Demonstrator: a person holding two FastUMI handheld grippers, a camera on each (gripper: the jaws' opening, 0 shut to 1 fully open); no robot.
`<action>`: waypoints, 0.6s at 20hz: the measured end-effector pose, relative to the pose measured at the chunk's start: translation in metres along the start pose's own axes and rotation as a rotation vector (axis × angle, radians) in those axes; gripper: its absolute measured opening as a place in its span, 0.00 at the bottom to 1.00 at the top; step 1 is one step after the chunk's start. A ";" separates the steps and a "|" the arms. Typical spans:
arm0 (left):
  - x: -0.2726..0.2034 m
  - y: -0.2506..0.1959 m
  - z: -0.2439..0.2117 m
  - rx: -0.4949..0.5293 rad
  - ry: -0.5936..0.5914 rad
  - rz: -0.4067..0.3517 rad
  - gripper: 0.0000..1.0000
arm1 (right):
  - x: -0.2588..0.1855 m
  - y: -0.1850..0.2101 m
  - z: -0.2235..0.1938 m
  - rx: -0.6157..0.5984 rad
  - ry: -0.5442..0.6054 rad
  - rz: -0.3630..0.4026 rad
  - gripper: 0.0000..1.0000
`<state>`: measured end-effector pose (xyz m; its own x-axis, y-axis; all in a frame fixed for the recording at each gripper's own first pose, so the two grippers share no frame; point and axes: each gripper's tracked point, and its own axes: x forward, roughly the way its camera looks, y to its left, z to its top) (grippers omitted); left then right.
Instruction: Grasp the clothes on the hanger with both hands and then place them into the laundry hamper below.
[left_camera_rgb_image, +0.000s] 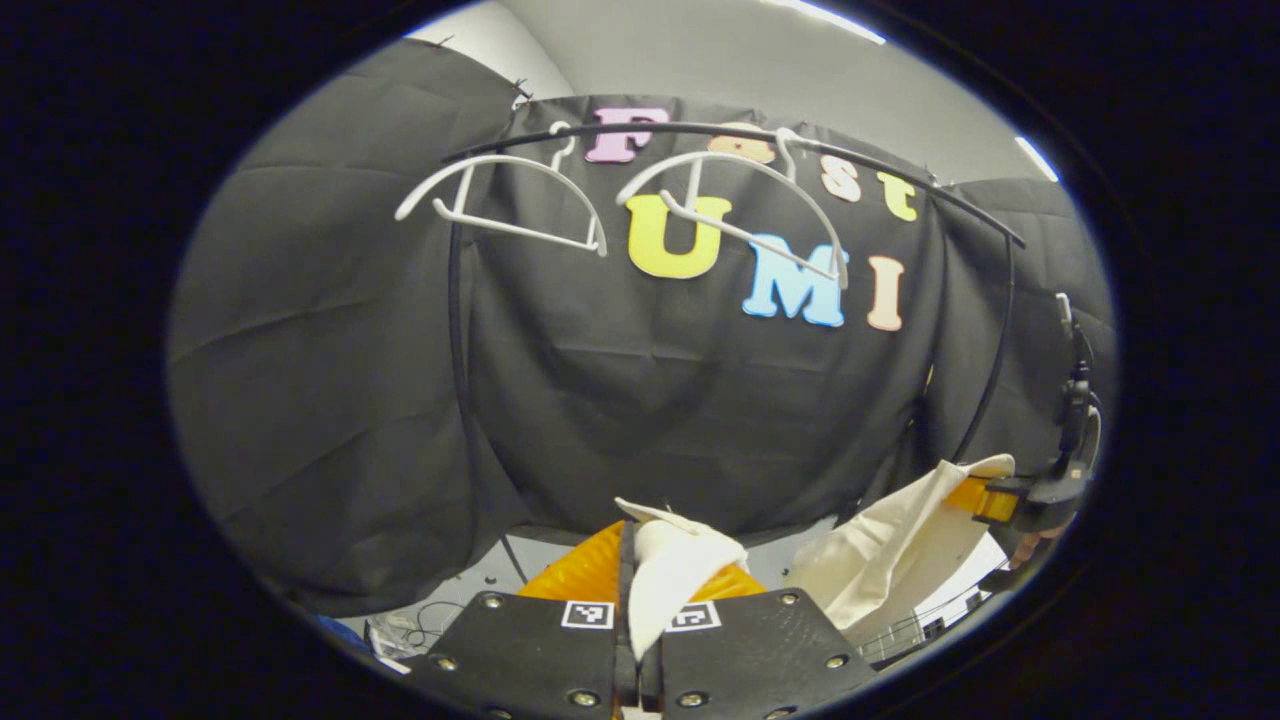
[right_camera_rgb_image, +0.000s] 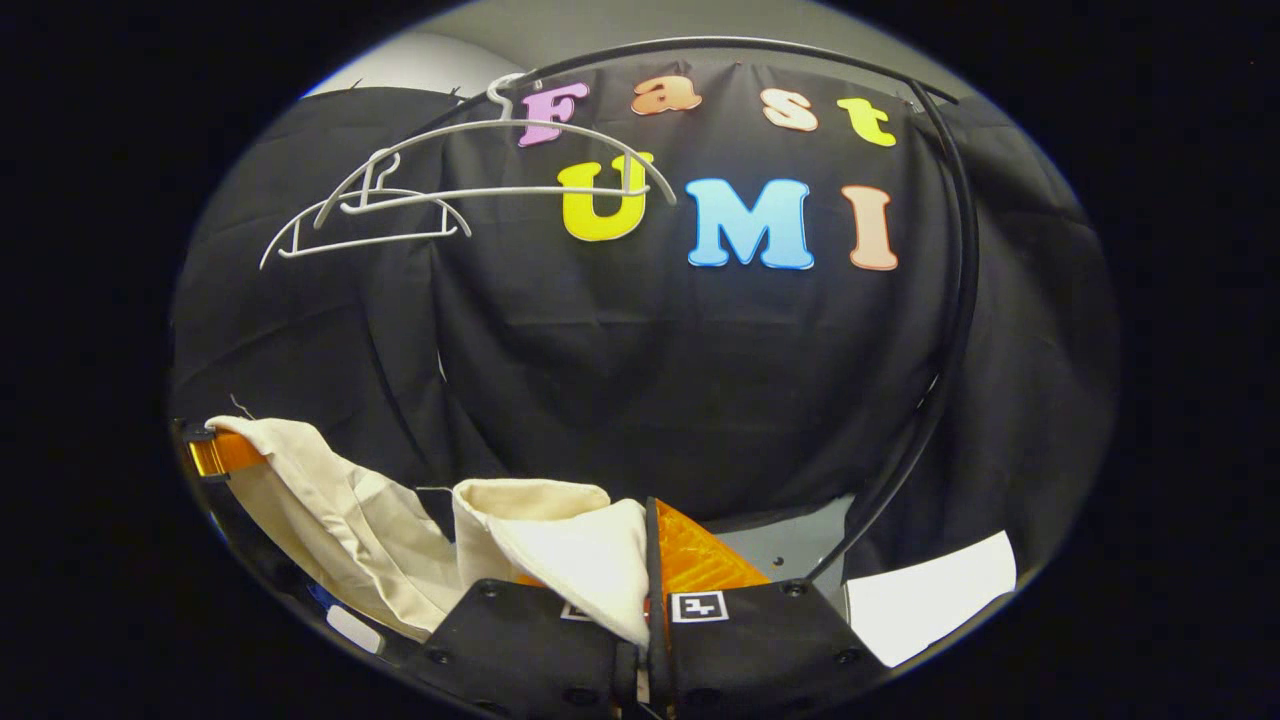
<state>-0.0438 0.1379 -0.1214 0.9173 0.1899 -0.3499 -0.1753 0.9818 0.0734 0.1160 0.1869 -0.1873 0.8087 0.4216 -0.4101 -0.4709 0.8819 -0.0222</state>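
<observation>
Left hand-held gripper (left_camera_rgb_image: 640, 600): clamped on a fold of cream garment (left_camera_rgb_image: 670, 575).
Right hand-held gripper (right_camera_rgb_image: 645, 590): pinching the same garment's other end.
Garment: slung between both, off the hangers.
Hangers (left_camera_rgb_image: 520, 200): two, bare, on black rail (left_camera_rgb_image: 800, 145) behind.

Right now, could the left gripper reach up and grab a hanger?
Probably not yet. The left gripper is shut on the cloth, so its fingers are busy, and both hangers hang bare on the rail well above it. It would have to drop the cloth first.
</observation>
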 end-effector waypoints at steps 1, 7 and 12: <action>0.005 -0.002 -0.012 0.016 0.024 -0.010 0.04 | 0.003 0.000 -0.013 0.011 0.024 -0.010 0.09; 0.026 0.000 -0.088 0.069 0.156 -0.036 0.05 | 0.022 -0.002 -0.077 0.042 0.206 -0.064 0.09; 0.031 0.006 -0.140 0.100 0.247 -0.056 0.05 | 0.027 -0.003 -0.125 0.047 0.321 -0.083 0.09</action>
<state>-0.0669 0.1501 -0.2626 0.8075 0.1426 -0.5723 -0.0791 0.9877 0.1345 0.0949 0.1694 -0.3120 0.6883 0.2662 -0.6749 -0.3851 0.9224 -0.0289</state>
